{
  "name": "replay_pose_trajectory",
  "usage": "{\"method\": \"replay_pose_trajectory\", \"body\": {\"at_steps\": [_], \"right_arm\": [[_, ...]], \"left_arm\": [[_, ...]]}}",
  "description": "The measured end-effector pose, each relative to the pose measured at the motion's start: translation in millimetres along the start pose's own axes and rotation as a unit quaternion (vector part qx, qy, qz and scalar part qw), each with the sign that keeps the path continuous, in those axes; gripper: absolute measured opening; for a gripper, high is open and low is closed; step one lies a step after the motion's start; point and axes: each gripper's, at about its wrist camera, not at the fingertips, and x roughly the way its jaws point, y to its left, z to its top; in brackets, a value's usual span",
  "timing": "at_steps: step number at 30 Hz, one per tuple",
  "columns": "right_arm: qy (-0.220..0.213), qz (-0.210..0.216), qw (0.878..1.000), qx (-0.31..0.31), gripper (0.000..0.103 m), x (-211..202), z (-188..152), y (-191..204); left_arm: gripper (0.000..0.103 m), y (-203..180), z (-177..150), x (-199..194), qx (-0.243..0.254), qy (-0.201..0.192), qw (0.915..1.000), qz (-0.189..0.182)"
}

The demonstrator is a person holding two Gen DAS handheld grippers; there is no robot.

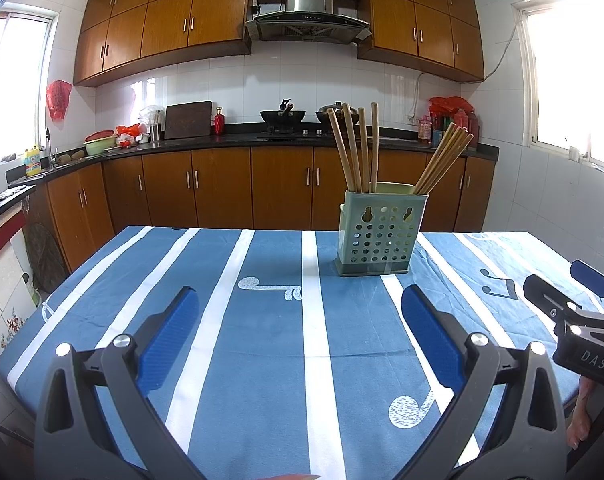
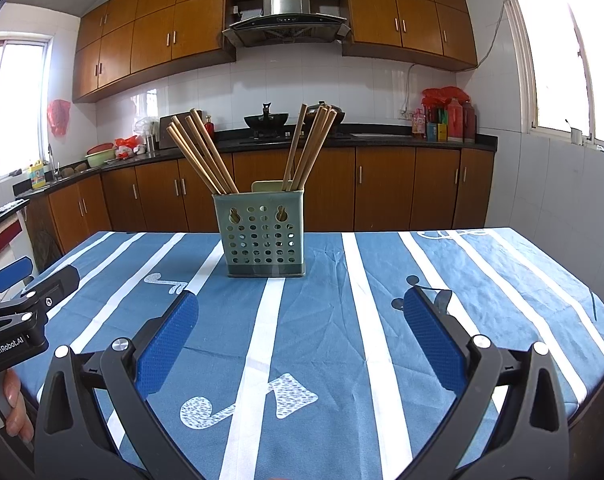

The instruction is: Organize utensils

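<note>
A pale green perforated utensil holder [image 1: 380,236] [image 2: 261,236] stands upright on the table with the blue striped cloth [image 1: 261,320] [image 2: 342,320]. Several wooden chopsticks [image 1: 358,148] [image 2: 205,152] stick up from it in two bunches, one leaning left and one leaning right. My left gripper [image 1: 299,300] hovers open over the cloth, short of the holder and to its left, with nothing between its blue pads. My right gripper [image 2: 302,304] is open too, empty, facing the holder from the near side. Each gripper also shows at the edge of the other's view.
A hand [image 2: 15,408] holds the left gripper at the table's near edge. Behind the table runs a dark counter [image 1: 241,142] with a wok [image 1: 282,116], a pot, a cutting board [image 1: 187,120] and bottles [image 1: 454,124]. Wooden cabinets fill the wall; windows flank both sides.
</note>
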Motion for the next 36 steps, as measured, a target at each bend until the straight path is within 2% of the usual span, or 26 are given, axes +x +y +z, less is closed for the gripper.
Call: {"method": "replay_pose_trajectory", "body": {"at_steps": [36], "right_arm": [[0.002, -0.001, 1.0, 0.003, 0.101, 0.1, 1.4, 3.7]], "left_arm": [[0.099, -7.9, -5.7, 0.0, 0.001, 0.003, 1.0, -0.002]]}}
